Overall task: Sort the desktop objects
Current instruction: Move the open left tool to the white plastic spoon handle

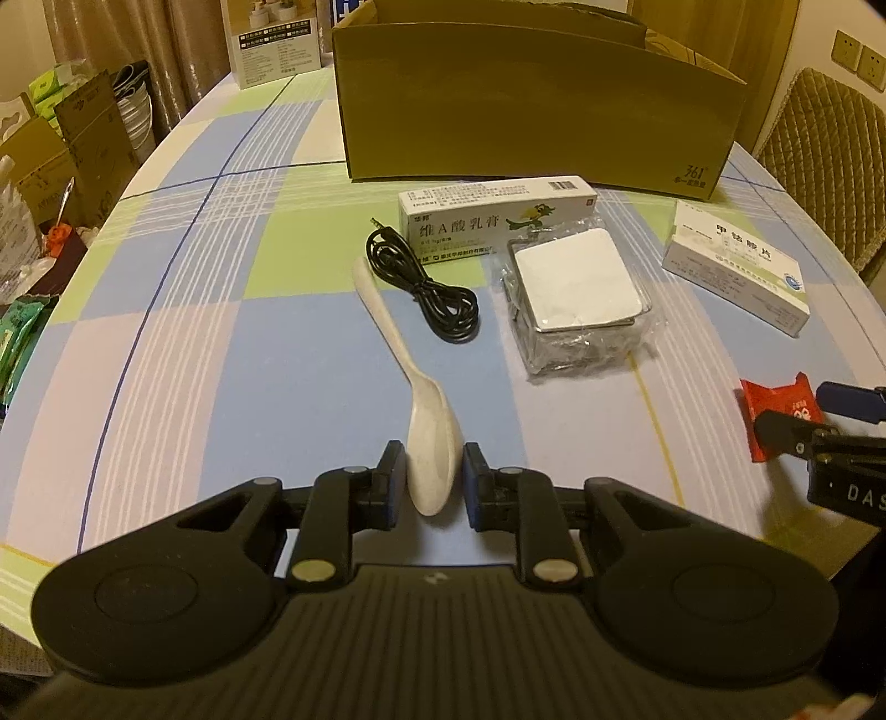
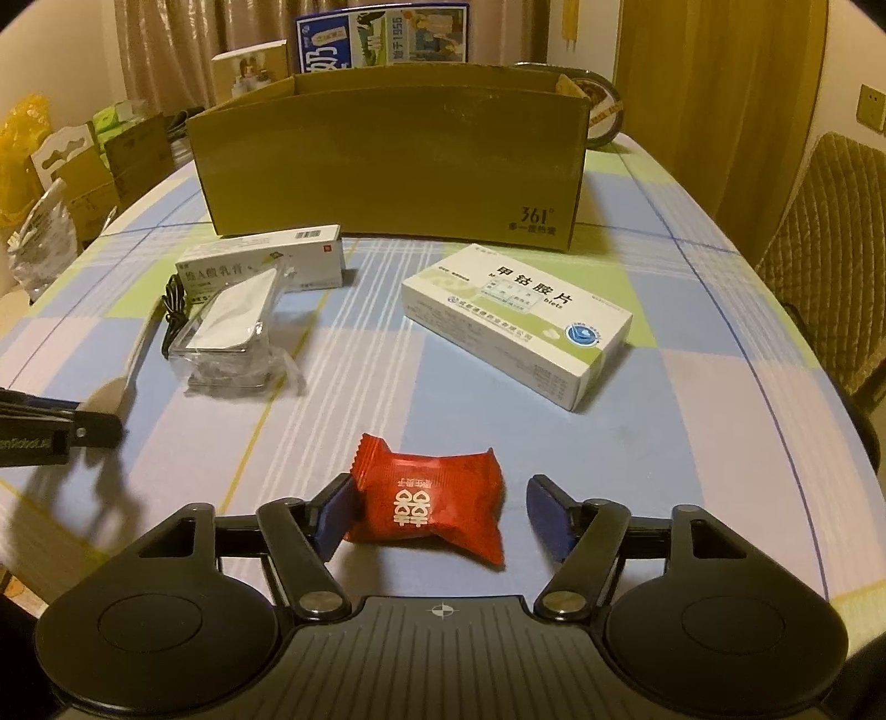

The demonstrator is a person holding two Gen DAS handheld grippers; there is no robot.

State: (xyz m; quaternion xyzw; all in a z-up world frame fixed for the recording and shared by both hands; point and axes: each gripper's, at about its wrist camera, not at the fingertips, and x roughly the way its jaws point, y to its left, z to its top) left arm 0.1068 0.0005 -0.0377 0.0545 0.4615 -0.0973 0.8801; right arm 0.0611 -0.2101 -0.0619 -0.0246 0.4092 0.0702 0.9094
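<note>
My left gripper (image 1: 433, 484) has its pads on both sides of the bowl of a cream plastic spoon (image 1: 412, 387) that lies on the checked tablecloth. My right gripper (image 2: 443, 518) is open around a red wrapped candy (image 2: 429, 498); its left pad touches the wrapper, its right pad stands apart. An open brown cardboard box (image 2: 387, 160) stands at the back of the table. In front of it lie a long white ointment box (image 1: 498, 219), a black coiled cable (image 1: 426, 288), a white square item in clear plastic (image 1: 576, 293) and a white tablet box (image 2: 515, 321).
The round table's edge (image 1: 111, 210) curves away on the left, with cartons and bags (image 1: 66, 149) on the floor beyond. A quilted chair (image 2: 830, 249) stands at the right. Printed boxes (image 2: 382, 39) stand behind the cardboard box.
</note>
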